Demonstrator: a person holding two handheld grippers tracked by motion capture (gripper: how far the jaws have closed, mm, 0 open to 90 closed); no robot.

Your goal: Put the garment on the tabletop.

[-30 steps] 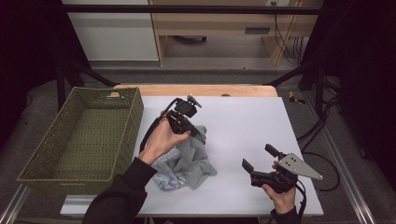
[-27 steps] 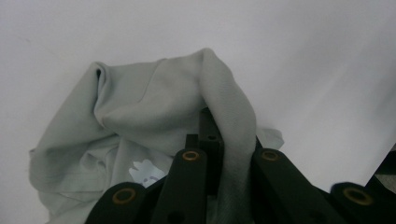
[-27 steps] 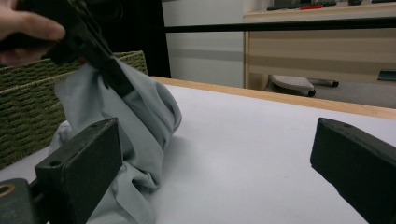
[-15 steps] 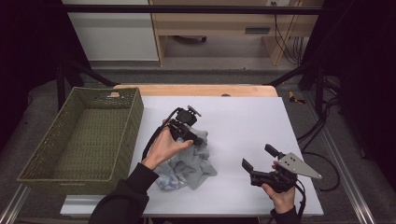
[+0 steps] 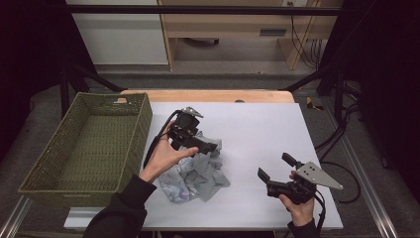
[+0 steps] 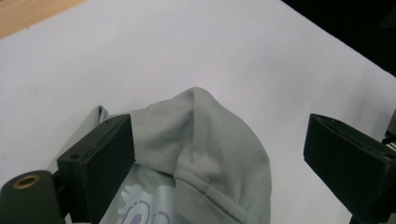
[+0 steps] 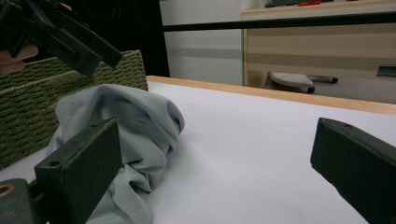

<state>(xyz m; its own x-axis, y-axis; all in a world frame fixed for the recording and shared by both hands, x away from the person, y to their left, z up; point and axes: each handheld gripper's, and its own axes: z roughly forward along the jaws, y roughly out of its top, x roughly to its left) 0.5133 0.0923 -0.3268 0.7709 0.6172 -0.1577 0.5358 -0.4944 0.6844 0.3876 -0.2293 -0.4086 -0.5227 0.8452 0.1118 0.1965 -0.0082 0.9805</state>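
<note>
In the high view, a crumpled light-grey garment with a pale purple print (image 5: 198,171) lies in a loose heap on the white tabletop (image 5: 257,129), a little left of the frame's centre and low in it. It sits just right of the olive-green woven basket (image 5: 86,144), which fills the left side of the frame and looks empty inside.

The left gripper (image 5: 205,145) hangs over the upper edge of the heap. Its jaws have just been opening, and they now stand wide apart. In the left gripper view the two black pads flank a raised fold of the grey cloth (image 6: 205,140) without pressing it; the fold stands free between them, with a stitched seam and a bit of the print showing at the bottom of the frame. So the cloth is released, not gripped.

The right gripper (image 5: 277,171) rests in the hand at the lower right of the high view, well apart from the garment, its jaws spread and nothing between them. Its own view looks level across the table toward the heap (image 7: 121,126), with the basket wall (image 7: 28,112) behind it at the left.

As a judgement, the work appears to be at an early stage: the garment is bunched up on the table, neither spread, folded nor in the basket. Either way, a fresh hold on the cloth is needed first, and nearly everything remains to be done.
</note>
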